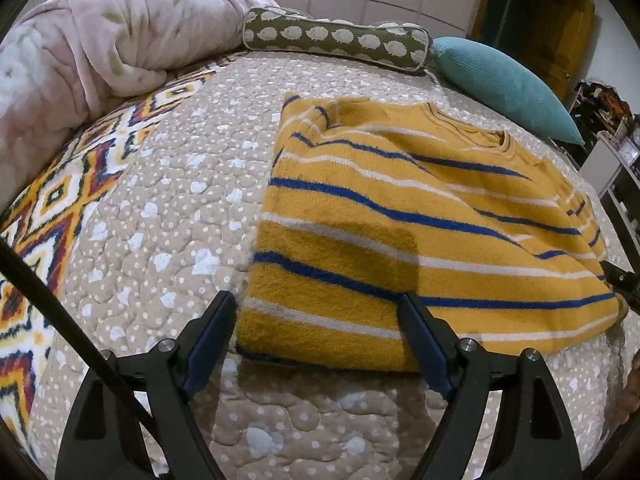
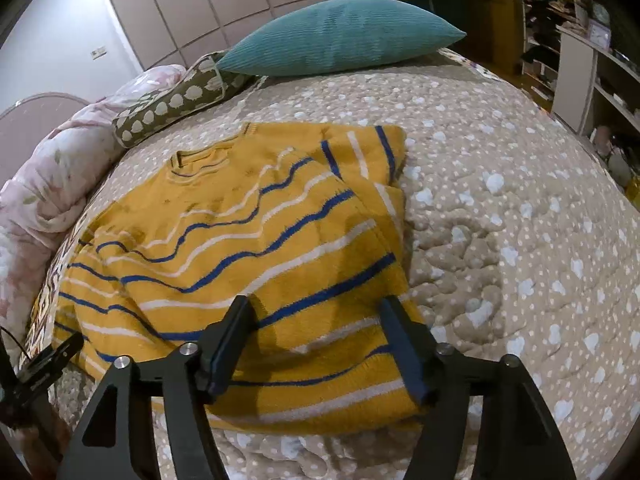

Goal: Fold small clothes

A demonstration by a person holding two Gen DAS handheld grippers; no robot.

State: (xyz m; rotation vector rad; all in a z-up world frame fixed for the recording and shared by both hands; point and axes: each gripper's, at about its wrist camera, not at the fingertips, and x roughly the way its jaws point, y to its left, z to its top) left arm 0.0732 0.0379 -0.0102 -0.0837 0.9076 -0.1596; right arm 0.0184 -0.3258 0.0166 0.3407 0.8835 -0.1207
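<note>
A mustard-yellow sweater (image 1: pixel 400 216) with blue and white stripes lies on the beige quilted bedspread (image 1: pixel 168 208), its sleeves folded in over the body. My left gripper (image 1: pixel 316 304) hovers open over the hem's left corner, nothing between its fingers. In the right wrist view the same sweater (image 2: pixel 240 248) fills the middle, and my right gripper (image 2: pixel 312 308) stands open above the hem's right corner, pads apart and pressing on nothing. The tip of the right gripper (image 1: pixel 618 280) shows at the right edge of the left view; the left gripper (image 2: pixel 52 356) shows at the lower left of the right view.
A pink floral duvet (image 1: pixel 80 60) is bunched at the back left beside a patterned blanket (image 1: pixel 60 200). An olive bolster with sheep print (image 1: pixel 336 38) and a teal cushion (image 1: pixel 508 84) lie behind the sweater. Shelves (image 2: pixel 592 68) stand past the bed's right side.
</note>
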